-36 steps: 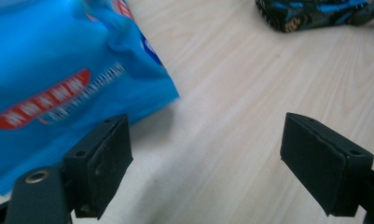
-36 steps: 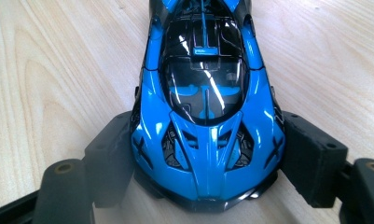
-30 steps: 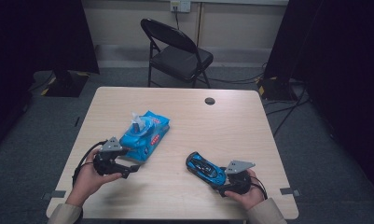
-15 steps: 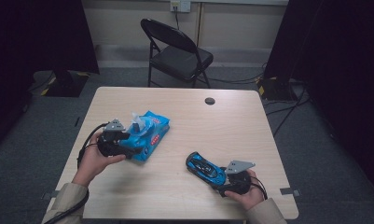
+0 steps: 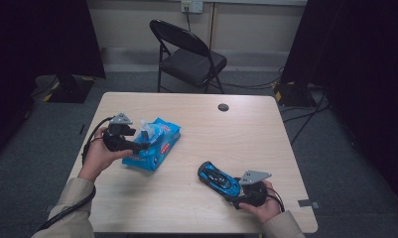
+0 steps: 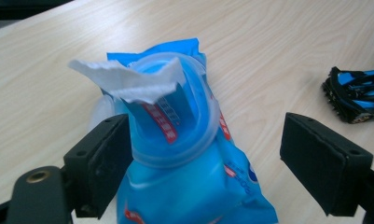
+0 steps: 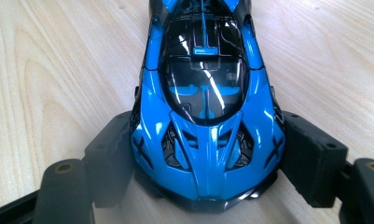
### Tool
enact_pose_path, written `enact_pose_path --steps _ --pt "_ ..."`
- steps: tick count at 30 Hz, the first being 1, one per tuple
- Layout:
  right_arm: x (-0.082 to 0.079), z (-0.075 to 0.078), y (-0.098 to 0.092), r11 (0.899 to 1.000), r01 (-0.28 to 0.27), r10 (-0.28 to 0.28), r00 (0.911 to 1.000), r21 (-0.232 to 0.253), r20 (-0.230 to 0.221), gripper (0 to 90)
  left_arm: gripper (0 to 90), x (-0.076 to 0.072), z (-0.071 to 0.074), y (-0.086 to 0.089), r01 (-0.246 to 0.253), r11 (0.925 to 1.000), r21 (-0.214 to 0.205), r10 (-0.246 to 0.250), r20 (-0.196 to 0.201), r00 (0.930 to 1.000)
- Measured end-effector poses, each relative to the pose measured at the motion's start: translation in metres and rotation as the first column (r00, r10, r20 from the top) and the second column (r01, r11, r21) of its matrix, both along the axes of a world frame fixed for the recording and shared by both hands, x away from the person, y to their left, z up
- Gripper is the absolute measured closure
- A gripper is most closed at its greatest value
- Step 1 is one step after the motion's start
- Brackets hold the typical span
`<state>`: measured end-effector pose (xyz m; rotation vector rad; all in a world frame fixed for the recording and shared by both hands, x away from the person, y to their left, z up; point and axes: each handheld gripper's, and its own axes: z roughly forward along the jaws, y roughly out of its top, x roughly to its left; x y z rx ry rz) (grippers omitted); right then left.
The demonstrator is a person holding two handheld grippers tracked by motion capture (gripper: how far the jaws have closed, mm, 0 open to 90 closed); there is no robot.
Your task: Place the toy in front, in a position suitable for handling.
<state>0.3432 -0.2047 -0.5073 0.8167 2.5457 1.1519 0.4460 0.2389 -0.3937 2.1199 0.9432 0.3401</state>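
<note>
A blue wipes pack (image 5: 157, 147) lies left of the table's middle, its round lid open (image 6: 175, 140) and a white wipe (image 6: 128, 79) sticking up. My left gripper (image 5: 141, 145) hangs over the pack's near-left end, open. In the left gripper view (image 6: 212, 163) one pad (image 6: 100, 161) lies against the lid and the other stands well clear. A blue and black toy car (image 5: 217, 177) rests near the front right. My right gripper (image 5: 232, 192) is shut on its near end, and the right gripper view (image 7: 208, 163) has both pads against the car (image 7: 205, 121).
A small black round cap (image 5: 223, 107) lies near the far edge of the wooden table (image 5: 246, 139). A black folding chair (image 5: 186, 54) stands beyond the table. The car (image 6: 357, 93) also appears at the right of the left gripper view.
My left gripper has risen and moved away from the person and to the right, from beside the wipes pack to over its end. The right gripper and the car have kept still.
</note>
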Motion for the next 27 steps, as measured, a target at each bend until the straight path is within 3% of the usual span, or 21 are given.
enact_pose_path --steps 3,11,18,23,27 --pt "0.000 0.000 0.000 1.000 0.000 0.000 1.0000 0.000 0.000 25.8 16.6 0.007 0.003 0.001 -0.011 0.9999 0.000 0.011 0.014 0.9998" --pt "0.000 0.000 0.000 1.000 0.000 0.000 1.0000 0.000 0.000 25.7 16.7 0.024 -0.002 0.000 -0.021 0.9998 0.007 0.021 -0.009 0.9997" --pt "0.000 0.000 0.000 1.000 -0.001 0.001 1.0000 0.000 0.001 25.8 17.7 0.040 -0.002 -0.002 -0.057 0.9982 -0.020 0.056 -0.025 0.9981" --pt "0.000 0.000 0.000 1.000 -0.001 0.001 1.0000 0.000 0.000 25.8 32.9 0.046 -0.003 -0.008 -0.011 0.9995 -0.029 0.010 -0.044 0.9990" --pt "0.000 0.000 0.000 1.000 -0.001 0.001 1.0000 0.000 0.000 25.8 43.4 0.049 -0.005 -0.010 -0.043 0.9984 -0.037 0.041 -0.054 0.9977"
